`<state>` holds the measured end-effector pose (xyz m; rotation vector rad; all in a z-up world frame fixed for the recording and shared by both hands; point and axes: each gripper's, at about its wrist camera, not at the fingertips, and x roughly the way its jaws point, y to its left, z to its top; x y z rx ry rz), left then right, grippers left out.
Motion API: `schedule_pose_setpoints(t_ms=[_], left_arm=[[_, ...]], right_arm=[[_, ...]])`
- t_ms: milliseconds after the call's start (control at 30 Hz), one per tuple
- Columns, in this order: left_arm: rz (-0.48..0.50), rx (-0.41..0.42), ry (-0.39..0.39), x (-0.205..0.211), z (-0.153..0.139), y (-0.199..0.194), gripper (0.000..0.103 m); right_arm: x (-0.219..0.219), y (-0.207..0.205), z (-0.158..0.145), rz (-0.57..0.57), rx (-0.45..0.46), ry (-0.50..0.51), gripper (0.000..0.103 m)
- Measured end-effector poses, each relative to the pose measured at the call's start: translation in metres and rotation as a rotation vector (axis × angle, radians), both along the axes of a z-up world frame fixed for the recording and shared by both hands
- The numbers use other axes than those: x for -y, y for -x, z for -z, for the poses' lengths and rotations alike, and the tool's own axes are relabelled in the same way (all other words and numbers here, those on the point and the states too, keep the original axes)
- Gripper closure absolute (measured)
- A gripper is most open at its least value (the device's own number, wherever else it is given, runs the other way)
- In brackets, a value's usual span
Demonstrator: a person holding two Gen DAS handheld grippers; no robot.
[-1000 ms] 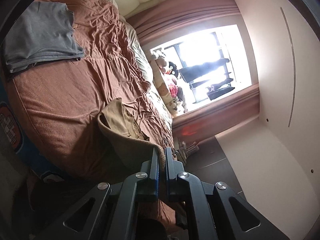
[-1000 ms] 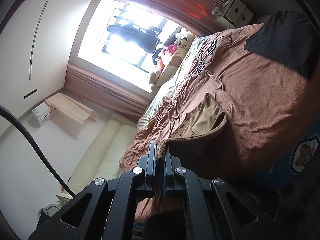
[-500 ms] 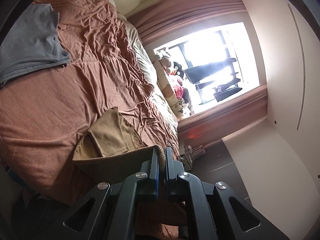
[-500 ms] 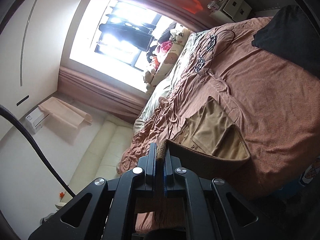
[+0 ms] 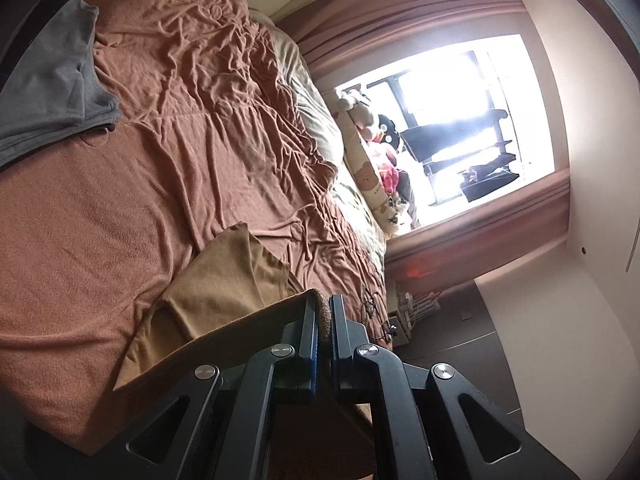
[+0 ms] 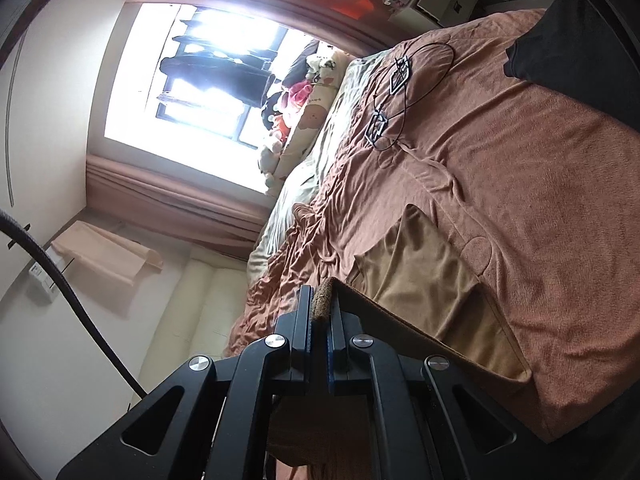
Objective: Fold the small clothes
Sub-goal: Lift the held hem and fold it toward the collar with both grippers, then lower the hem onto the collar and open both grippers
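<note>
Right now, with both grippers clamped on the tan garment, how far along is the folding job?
Done: a grey garment already lies folded on the brown bedspread. In hand: the left gripper and right gripper each pinch an edge of the tan garment, lifted above its far part, which lies flat on the bed. Left: lay that edge down to finish the fold. A black garment may also be waiting.
</note>
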<state>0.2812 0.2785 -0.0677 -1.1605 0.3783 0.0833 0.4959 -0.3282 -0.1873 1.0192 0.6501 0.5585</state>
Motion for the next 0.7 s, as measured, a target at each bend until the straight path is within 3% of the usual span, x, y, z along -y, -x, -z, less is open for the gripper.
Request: schedule_pose_setpoints(t_ms=[367,700], left_arm=[[-0.008,-0.125,-0.007,-0.024,0.032,-0.076,0.099],[-0.016,-0.232,0.007,-0.044,0.081,-0.134,0.099]], right_arm=[[-0.03,-0.071,0.014,0.015,-0.095,0.044,0.101],[-0.061,-0.131,0.032,0.02,-0.181,0.103,0.101]])
